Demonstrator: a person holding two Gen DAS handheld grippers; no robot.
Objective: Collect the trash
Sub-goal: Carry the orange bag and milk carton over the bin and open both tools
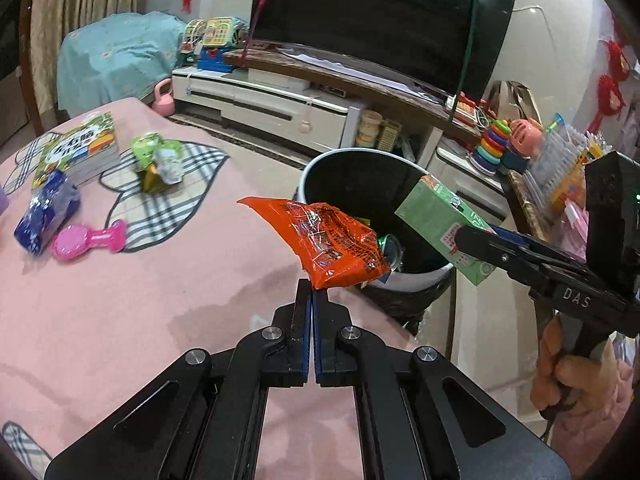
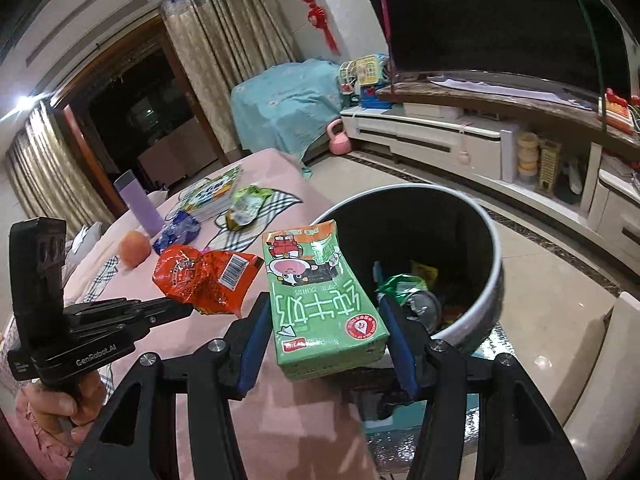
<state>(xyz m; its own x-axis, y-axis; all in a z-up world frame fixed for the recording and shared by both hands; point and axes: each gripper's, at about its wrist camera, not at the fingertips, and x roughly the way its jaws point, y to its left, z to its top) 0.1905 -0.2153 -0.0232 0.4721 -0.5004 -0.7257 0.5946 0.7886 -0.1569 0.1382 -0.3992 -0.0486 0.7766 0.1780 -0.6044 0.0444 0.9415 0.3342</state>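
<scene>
My left gripper (image 1: 311, 285) is shut on a corner of a crumpled orange snack wrapper (image 1: 320, 240), which hangs in the air at the table's edge next to the grey trash bin (image 1: 360, 154). My right gripper (image 2: 322, 304) is shut on a green milk carton (image 2: 320, 300), its pads pressing both sides, close to the bin's (image 2: 494, 280) near rim. The bin holds a can and several wrappers. From the left wrist view the carton (image 1: 436, 220) shows over the bin's right side. The right wrist view shows the left gripper (image 2: 188, 309) with the orange wrapper (image 2: 204, 276).
On the pink tablecloth (image 1: 160, 300) lie a green wrapper (image 1: 156, 160), a blue packet (image 1: 44, 212), a pink toy (image 1: 88, 238) and a book (image 1: 80, 152). A purple cup (image 2: 138, 204) and a peach (image 2: 134, 248) stand further back. A TV stand (image 1: 280, 100) runs behind the bin.
</scene>
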